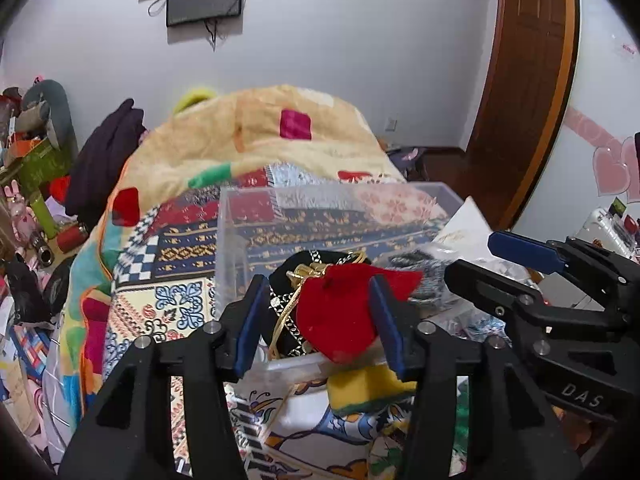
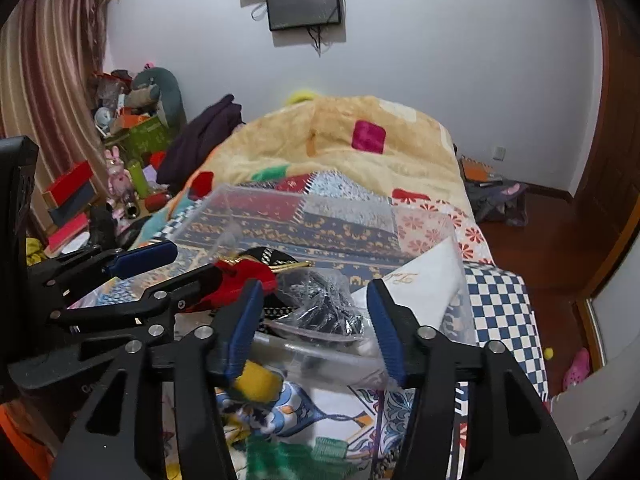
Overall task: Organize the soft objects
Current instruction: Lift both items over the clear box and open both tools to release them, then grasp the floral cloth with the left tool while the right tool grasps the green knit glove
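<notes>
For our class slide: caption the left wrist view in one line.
Open left gripper hovers by red cloth draped over clear bin on the bed.

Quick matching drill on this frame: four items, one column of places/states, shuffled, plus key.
1. red pouch
2. clear plastic bin
3. right gripper
4. yellow item

A. open, empty
B. on the bedspread, holding soft items
C. between the left gripper fingers, over the bin's near rim
D. outside the bin, below its near wall

Pairs: 1-C, 2-B, 3-A, 4-D

Left gripper (image 1: pixel 318 320): matte black angular plastic, blue ribbed finger pads (image 1: pixel 248 322), silver screw heads.
Right gripper (image 2: pixel 316 330): matching black body, blue pads (image 2: pixel 386 330); white "DAS" lettering.
</notes>
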Demonstrator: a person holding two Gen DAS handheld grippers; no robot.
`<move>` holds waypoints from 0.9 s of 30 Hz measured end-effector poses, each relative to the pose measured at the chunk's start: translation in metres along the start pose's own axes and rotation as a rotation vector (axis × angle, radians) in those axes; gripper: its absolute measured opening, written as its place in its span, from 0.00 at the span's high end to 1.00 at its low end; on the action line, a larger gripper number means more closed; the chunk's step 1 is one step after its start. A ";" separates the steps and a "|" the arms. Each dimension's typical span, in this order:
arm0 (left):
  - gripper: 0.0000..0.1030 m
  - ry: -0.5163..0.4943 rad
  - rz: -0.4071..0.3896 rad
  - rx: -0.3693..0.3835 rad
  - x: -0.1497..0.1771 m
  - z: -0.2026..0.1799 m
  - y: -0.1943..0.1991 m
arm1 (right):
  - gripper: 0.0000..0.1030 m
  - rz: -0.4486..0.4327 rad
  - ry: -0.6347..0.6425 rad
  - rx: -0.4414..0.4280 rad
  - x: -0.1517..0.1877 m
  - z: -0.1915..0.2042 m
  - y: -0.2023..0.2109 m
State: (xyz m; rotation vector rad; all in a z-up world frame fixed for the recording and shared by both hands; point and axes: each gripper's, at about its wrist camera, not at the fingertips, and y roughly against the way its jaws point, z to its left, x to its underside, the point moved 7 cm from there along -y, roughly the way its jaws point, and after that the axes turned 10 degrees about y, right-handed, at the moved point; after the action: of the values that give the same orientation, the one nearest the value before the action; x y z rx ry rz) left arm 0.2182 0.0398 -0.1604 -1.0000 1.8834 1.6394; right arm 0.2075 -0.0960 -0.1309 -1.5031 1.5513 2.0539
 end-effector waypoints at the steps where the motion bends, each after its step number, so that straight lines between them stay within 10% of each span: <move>1: 0.48 0.003 -0.009 0.004 -0.002 0.000 0.005 | 0.46 -0.010 0.000 -0.002 -0.002 -0.001 0.005; 15: 0.10 0.016 -0.148 0.056 -0.003 -0.019 0.094 | 0.12 -0.175 -0.008 0.062 -0.005 -0.014 0.088; 27: 0.04 0.030 -0.014 0.044 0.055 -0.020 0.076 | 0.07 -0.007 -0.081 0.046 0.060 -0.022 0.067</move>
State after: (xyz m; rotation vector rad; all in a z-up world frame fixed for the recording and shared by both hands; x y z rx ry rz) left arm 0.1281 0.0101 -0.1476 -1.0223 1.9192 1.5768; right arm 0.1498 -0.1677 -0.1342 -1.3894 1.5508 2.0338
